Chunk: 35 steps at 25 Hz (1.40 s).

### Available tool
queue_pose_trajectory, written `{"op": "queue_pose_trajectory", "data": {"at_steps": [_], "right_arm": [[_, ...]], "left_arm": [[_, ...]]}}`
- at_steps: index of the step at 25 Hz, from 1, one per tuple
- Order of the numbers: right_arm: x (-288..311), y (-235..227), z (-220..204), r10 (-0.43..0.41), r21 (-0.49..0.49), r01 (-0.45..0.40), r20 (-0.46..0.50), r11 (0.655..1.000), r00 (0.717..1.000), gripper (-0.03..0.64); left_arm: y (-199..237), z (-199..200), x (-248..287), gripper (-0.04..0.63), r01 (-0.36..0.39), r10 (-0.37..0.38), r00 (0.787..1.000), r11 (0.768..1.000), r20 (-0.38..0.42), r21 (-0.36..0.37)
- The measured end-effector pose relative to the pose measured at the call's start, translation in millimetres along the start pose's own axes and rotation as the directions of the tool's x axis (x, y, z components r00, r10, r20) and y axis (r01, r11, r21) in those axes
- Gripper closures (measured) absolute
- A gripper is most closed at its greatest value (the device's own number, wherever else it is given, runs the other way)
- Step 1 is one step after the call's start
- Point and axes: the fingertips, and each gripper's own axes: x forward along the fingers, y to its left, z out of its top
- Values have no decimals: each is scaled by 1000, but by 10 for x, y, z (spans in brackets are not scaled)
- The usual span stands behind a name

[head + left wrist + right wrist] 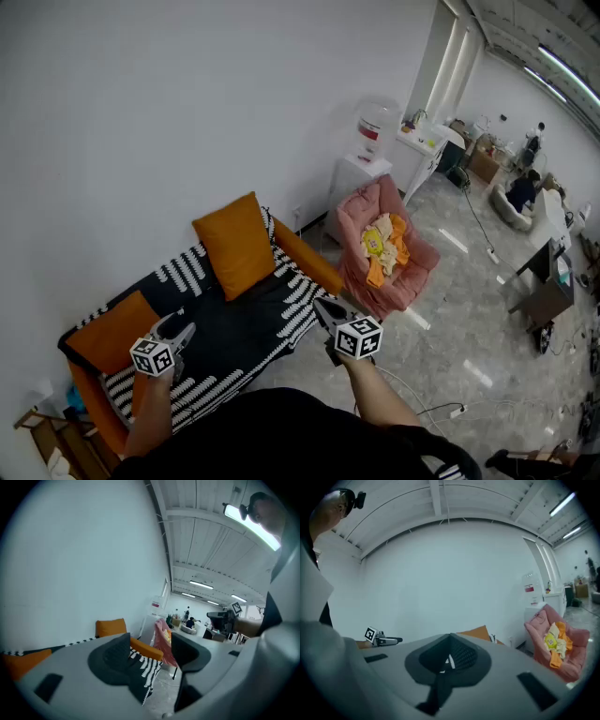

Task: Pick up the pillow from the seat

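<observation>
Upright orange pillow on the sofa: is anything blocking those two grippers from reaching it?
Nothing visible does. Only bare sofa seat lies between the upright orange pillow and the left gripper and right gripper.

I see a plain white wall (187,103) behind everything; the floor (487,300) is pale and glossy, catching streaks of light, with a thin cable (441,410) trailing over it; against the wall stands a sofa (309,258) with orange arms and a black-and-white striped cover; just beside it, a pink armchair (417,261) heaped with yellow and orange cloth; behind that, a white cabinet (352,183) carries a water dispenser (377,127); strip lights (562,70) run along the beamed ceiling (206,541).
</observation>
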Motion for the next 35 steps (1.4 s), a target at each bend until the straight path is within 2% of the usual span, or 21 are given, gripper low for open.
{"op": "queue_pose_trajectory", "data": {"at_steps": [4, 9, 10, 12, 16, 18, 21, 35], "right_arm": [[-41, 19, -2, -34, 10, 34, 16, 999, 999, 615], [-72, 177, 60, 1, 20, -3, 72, 1000, 997, 611], [-66, 202, 62, 8, 24, -10, 74, 1000, 997, 591], [-44, 239, 64, 19, 30, -22, 77, 999, 997, 487], [18, 302, 51, 38, 33, -41, 74, 999, 997, 349], [46, 303, 45, 39, 27, -41, 70, 999, 997, 301], [74, 243, 9, 27, 18, -28, 63, 999, 998, 263], [278, -558, -21, -15, 46, 12, 51, 999, 999, 226]], "left_arm": [[58, 44, -32, 318, 21, -21, 1000, 1000, 0, 18], [97, 73, -73, 319, 50, -50, 999, 998, 5, 29], [109, 84, -77, 319, 55, -55, 998, 998, 6, 30], [142, 116, -75, 319, 62, -62, 998, 998, 9, 30], [191, 150, -61, 319, 77, -77, 997, 997, 11, 23], [200, 152, -33, 319, 84, -84, 996, 996, 9, 22], [210, 127, 24, 319, 89, -89, 996, 996, 4, 15], [191, 131, 751, 318, 84, -83, 996, 996, -41, 15]]}}
